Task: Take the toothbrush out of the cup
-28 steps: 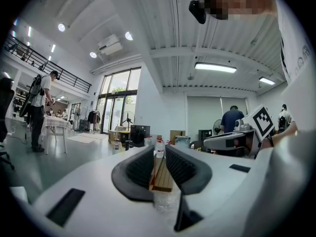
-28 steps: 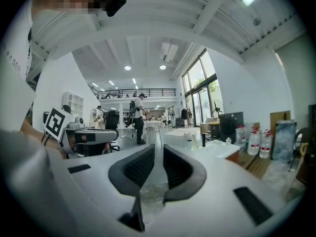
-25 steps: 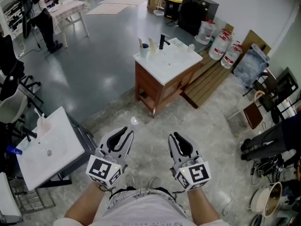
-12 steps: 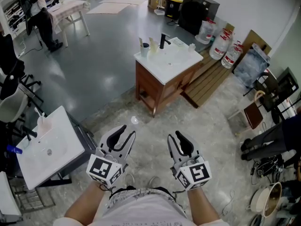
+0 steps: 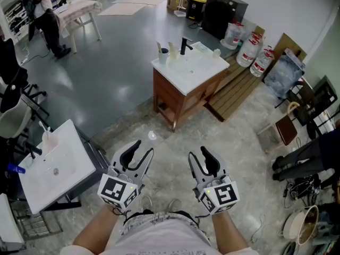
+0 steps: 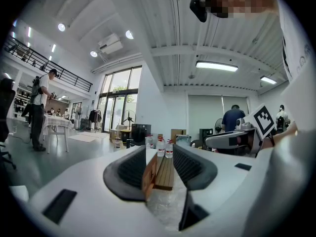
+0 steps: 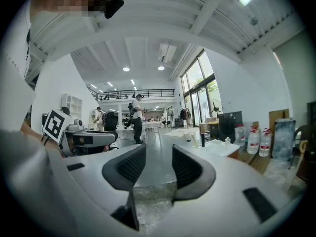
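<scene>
White worktop [image 5: 210, 71] on a wooden cabinet stands well ahead of us across the floor. At its left corner sits the cup [image 5: 163, 56], the toothbrush [image 5: 159, 48] standing upright in it. Our left tool [image 5: 145, 146] and right tool [image 5: 197, 152] are empty, their jaws apart and just opening; the left lines up slightly better.

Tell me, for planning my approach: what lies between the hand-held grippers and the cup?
Head view: floor with one small pale round thing, then the cabinet bearing the cup.
</scene>
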